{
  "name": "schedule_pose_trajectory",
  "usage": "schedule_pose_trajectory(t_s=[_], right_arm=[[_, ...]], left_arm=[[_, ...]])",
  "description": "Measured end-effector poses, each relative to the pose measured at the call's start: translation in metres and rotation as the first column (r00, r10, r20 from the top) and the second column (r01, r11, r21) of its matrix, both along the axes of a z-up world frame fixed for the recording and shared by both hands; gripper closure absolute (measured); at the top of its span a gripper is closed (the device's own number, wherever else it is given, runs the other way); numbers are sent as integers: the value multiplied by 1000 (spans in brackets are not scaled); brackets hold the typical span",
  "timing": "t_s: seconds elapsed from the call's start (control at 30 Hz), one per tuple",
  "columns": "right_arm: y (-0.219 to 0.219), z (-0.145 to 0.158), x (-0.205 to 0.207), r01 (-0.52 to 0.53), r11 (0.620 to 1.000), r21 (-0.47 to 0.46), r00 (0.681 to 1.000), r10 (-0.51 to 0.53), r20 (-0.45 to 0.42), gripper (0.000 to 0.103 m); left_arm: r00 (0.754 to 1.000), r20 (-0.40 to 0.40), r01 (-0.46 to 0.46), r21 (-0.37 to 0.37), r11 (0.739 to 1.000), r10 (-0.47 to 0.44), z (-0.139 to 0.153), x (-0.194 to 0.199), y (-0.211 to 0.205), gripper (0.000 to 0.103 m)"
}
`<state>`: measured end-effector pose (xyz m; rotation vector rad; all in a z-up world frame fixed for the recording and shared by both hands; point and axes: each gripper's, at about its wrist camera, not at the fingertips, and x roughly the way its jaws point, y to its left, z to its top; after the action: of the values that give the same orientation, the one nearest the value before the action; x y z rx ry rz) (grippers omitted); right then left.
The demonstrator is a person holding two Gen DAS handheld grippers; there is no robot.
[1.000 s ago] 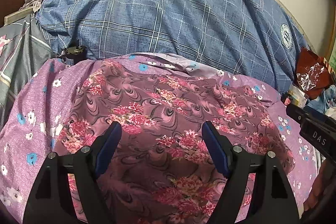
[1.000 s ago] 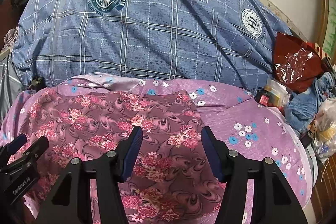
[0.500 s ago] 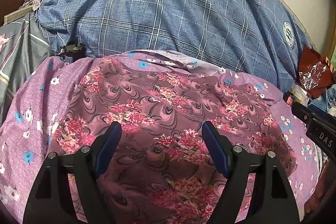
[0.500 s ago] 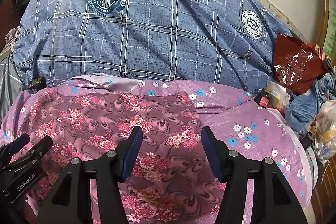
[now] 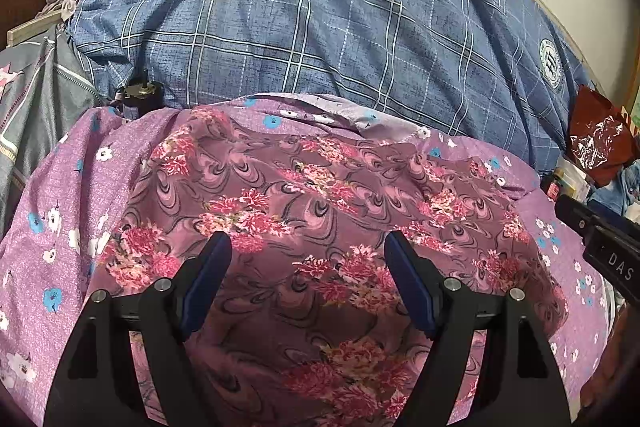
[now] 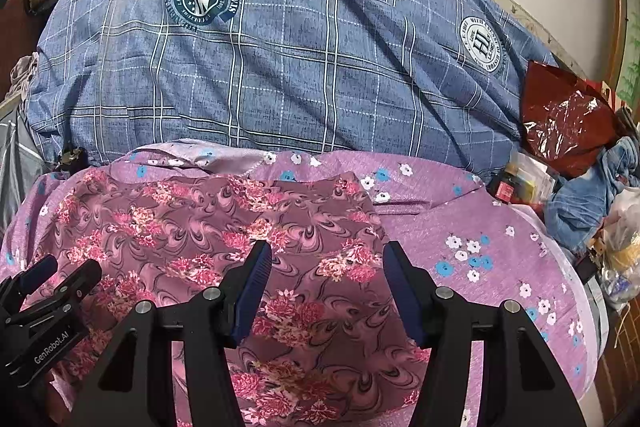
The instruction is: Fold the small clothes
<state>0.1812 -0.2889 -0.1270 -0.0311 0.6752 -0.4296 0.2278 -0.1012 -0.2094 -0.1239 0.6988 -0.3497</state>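
A mauve garment with pink flower and swirl print (image 5: 304, 203) lies spread flat on a purple flowered sheet (image 5: 72, 195); it also shows in the right wrist view (image 6: 200, 227). My left gripper (image 5: 308, 247) hovers open and empty above the garment's near part. My right gripper (image 6: 326, 259) hovers open and empty above the garment's right side, near its right edge. Each gripper shows at the edge of the other's view: the right one (image 5: 600, 239), the left one (image 6: 44, 303).
A big blue plaid quilt (image 6: 300, 59) fills the back. A dark red plastic bag (image 6: 568, 119) and blue denim (image 6: 588, 195) crowd the right side. A small dark bottle (image 5: 138, 95) and grey bedding (image 5: 36, 103) sit at the left.
Both grippers have drawn back slightly and stayed open; the garment lies the same, shifting a little lower in the views.
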Motion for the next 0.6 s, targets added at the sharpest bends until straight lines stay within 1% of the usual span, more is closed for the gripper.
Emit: schedule_pose_trajectory(t_s=[0.1,0.13,0.23,0.27,0.3,0.33,0.37,0.43,0.47,0.5,0.6], right_arm=[[-4,-5,2,-6,1000,21,1000,6,-9,43],[-6,-8,4,-10,999,40,1000,11,-14,43],[-25,-27,11,-6,988,157,999,14,-50,46],[-34,-35,14,-3,976,216,998,18,-66,46],[-46,-45,17,-2,955,295,996,27,-81,50],[-57,-53,19,11,929,370,995,27,-98,58],[-63,-59,19,24,913,408,994,24,-110,62],[-80,-78,23,63,870,489,983,32,-183,64],[-86,-88,26,74,854,515,974,49,-222,64],[-88,-91,25,60,849,525,973,67,-220,66],[-88,-90,20,24,852,524,966,115,-232,66]], left_arm=[[1000,-9,7,17,1000,-7,-2,0,-3,24],[1000,-20,15,35,999,-15,-5,1,-6,24],[996,-76,51,107,993,-43,-17,5,-18,23],[994,-102,62,135,989,-49,-22,6,-23,23],[992,-115,69,157,985,-51,-26,7,-26,23],[992,-115,70,176,982,-50,-27,6,-29,23],[993,-110,72,202,977,-51,-27,6,-31,22],[992,-116,77,236,969,-50,-29,5,-34,20],[991,-126,83,252,964,-53,-30,5,-35,19],[990,-131,92,263,960,-59,-31,4,-35,19],[987,-137,120,276,954,-84,-31,1,-30,18]])
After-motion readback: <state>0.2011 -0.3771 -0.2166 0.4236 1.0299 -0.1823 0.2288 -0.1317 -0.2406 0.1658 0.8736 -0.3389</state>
